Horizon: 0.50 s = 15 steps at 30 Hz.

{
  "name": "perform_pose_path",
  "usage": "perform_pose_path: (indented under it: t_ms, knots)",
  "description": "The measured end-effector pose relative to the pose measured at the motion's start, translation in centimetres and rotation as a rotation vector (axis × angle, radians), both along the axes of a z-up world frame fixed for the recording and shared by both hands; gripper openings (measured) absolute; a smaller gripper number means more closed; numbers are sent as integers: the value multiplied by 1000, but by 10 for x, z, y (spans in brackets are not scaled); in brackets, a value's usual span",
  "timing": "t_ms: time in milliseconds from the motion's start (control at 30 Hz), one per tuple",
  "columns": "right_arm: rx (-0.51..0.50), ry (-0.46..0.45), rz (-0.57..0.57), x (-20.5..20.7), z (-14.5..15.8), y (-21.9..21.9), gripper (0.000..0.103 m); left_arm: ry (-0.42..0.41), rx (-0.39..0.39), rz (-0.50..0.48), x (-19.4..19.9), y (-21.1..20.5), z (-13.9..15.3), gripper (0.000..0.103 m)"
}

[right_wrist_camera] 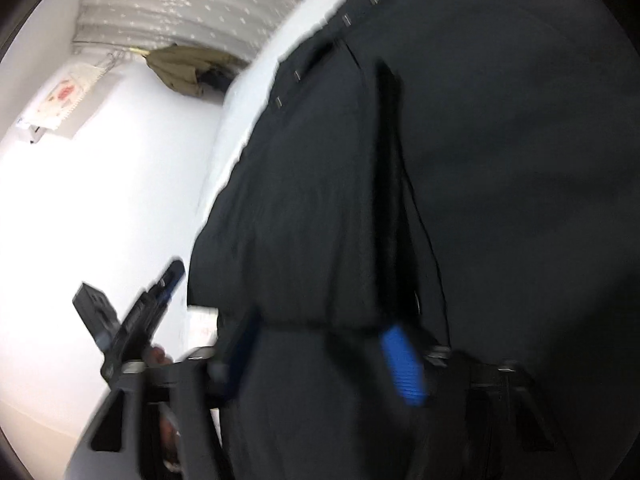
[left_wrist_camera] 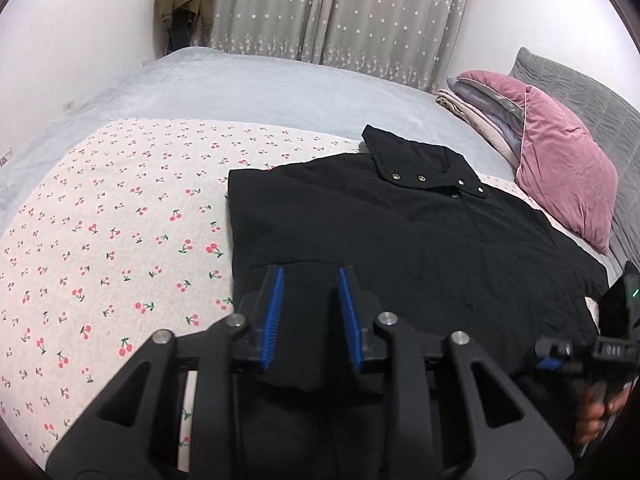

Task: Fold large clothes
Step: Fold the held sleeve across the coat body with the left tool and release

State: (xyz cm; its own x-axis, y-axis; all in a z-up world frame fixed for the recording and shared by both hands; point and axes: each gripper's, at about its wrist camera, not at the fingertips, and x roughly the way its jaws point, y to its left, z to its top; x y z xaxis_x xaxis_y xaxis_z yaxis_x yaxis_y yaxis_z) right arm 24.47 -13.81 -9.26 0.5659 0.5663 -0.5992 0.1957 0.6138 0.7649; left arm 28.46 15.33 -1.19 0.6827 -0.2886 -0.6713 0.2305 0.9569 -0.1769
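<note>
Two claws work on one black coat (left_wrist_camera: 400, 240). The left claw (left_wrist_camera: 312, 316) is spread wide low in the frame, with coat cloth between its blue fingers. The right claw (right_wrist_camera: 320, 356) is spread over a coat fold; its view is blurry. The coat lies on a cherry blanket (left_wrist_camera: 100, 220) on the bed (left_wrist_camera: 240, 84). A pink pillow (left_wrist_camera: 560, 168) sits at right, curtains (left_wrist_camera: 340, 8) up top.

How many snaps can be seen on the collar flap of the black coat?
4, in a row along the edge of the flap on the black coat. More may be hidden under folds.
</note>
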Motion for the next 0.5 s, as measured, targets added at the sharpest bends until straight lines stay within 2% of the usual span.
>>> perform_pose_path:
  t_ms: [33,67,133,200,233,300,367,433,500]
  knots:
    - [-70,-36,-17,3,11,1,17,-5,-9,-6,0,0,-1,25]
    - [-104,-79,-26,4,23,0,13,-9,-22,-19,-1,-1,-4,25]
    - [-151,-174,-52,3,46,-1,11,-12,-29,-37,-2,-5,-8,25]
    - [-274,-257,-74,-2,66,0,10,-2,-19,-60,-4,-12,-17,25]
    - [-366,-279,-87,-3,72,1,10,12,-6,-71,-4,-16,-22,25]
    - [-517,-261,-98,2,70,2,11,55,43,-91,-4,-27,-38,25]
    - [-599,-169,-87,13,49,-1,12,90,97,-102,-6,-37,-54,25]
    - [-579,-62,-52,21,20,-9,17,76,119,-100,-9,-41,-55,25]
    - [-538,-71,-74,13,14,-16,29,66,132,-95,-11,-43,-49,25]
